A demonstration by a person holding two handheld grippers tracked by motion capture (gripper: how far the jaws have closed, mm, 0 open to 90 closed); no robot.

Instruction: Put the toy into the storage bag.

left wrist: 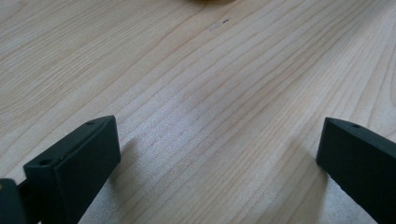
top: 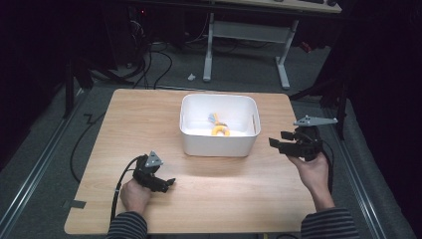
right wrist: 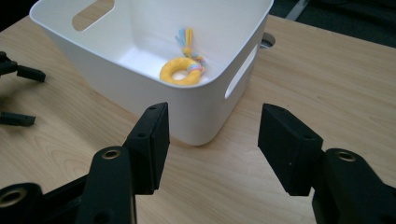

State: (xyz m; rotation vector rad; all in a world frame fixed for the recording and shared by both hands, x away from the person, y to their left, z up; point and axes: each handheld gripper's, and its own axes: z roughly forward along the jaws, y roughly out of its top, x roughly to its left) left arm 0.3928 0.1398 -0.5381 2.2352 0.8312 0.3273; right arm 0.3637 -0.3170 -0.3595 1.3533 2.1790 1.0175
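One white bin (top: 219, 142) stands on the wooden surface (top: 149, 124) near the middle of its far edge; inside it lies one yellow ring toy (right wrist: 181, 71) with a braided, multicoloured tail; the left tool (top: 167, 184) sits low toward the near left corner, jaws wide and empty; the right tool (top: 276, 140) hovers at the right edge just beside the bin, jaws wide, holding nothing.

We see the right gripper (right wrist: 212, 140), jaws apart, facing a white bin (right wrist: 187, 112) holding a yellow ring toy (right wrist: 181, 73).
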